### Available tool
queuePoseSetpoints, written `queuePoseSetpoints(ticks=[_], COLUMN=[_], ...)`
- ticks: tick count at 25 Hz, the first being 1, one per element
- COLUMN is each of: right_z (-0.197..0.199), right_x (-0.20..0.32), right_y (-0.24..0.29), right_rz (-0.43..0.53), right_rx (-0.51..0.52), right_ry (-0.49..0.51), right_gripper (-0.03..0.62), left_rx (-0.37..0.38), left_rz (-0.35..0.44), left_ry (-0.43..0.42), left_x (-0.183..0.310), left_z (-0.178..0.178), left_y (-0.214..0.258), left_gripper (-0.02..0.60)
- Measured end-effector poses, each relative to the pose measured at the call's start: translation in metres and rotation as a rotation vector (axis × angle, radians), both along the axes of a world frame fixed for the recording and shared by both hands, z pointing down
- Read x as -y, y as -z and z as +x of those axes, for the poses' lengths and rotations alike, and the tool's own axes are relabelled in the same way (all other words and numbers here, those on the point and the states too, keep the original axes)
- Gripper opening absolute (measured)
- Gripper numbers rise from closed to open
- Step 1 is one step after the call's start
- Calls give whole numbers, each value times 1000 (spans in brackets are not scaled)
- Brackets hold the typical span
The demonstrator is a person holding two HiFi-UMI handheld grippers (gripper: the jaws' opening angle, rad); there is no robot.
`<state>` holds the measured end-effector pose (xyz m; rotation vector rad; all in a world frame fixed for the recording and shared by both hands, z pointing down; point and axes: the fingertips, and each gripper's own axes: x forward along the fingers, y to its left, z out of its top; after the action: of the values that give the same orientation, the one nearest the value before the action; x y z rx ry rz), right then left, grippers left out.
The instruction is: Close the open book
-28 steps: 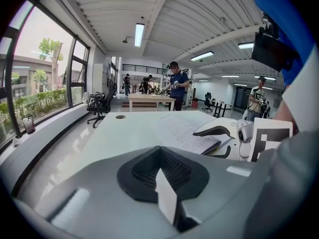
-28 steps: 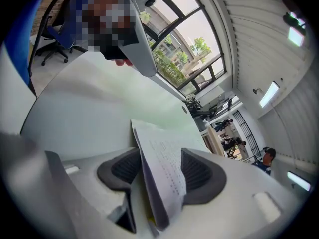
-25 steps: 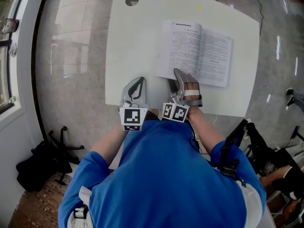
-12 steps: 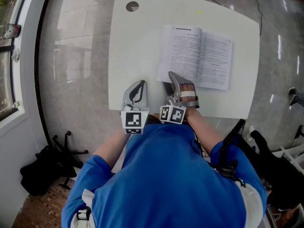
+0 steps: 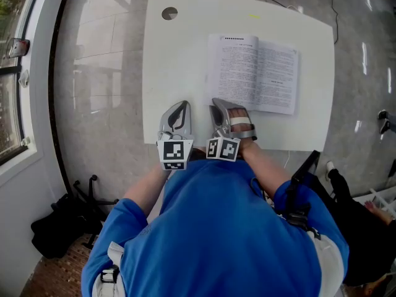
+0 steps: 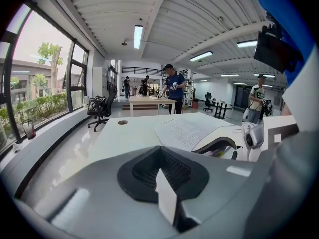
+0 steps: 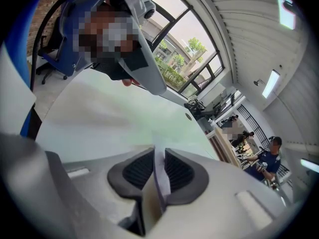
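Observation:
The open book (image 5: 253, 73) lies flat, pages up, on the right half of the white table (image 5: 179, 54). My right gripper (image 5: 216, 104) sits at the book's near-left corner. Its jaws have just been closing, and in the right gripper view (image 7: 158, 161) a thin sheet edge of the book (image 7: 162, 188) is pinched between the dark pads. My left gripper (image 5: 183, 106) rests over bare table left of the book with its jaws together and nothing in them (image 6: 162, 176). The left gripper view shows the book (image 6: 189, 131) lying ahead and to the right.
A round cable hole (image 5: 169, 13) is at the table's far-left corner. Glossy floor and a window frame (image 5: 12, 73) lie left of the table. A black chair base (image 5: 86, 193) stands at lower left. Several people stand far off in the room (image 6: 174, 86).
My right gripper has shifted left along the book's near edge to its corner, and its jaws have gone from wide apart to narrow. The left gripper has stayed put.

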<state>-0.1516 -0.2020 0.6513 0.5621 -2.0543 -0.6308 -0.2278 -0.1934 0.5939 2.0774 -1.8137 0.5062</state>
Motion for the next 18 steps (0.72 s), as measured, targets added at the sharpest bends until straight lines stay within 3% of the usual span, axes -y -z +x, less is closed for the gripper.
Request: queuePoseSetpoints(ticks=[10,18], right_z=[9,19], right_x=[0,4], right_y=[25,49], right_rz=[-5,-41], right_rx=[58,184], right_ry=[-48,-139], right_gripper=[27,12], left_rx=[6,7], left_rz=[19,37], left_ry=[-24,-48], left_x=[5,-2], left_z=[12,29], left_y=[13,23], left_gripper=[6,6])
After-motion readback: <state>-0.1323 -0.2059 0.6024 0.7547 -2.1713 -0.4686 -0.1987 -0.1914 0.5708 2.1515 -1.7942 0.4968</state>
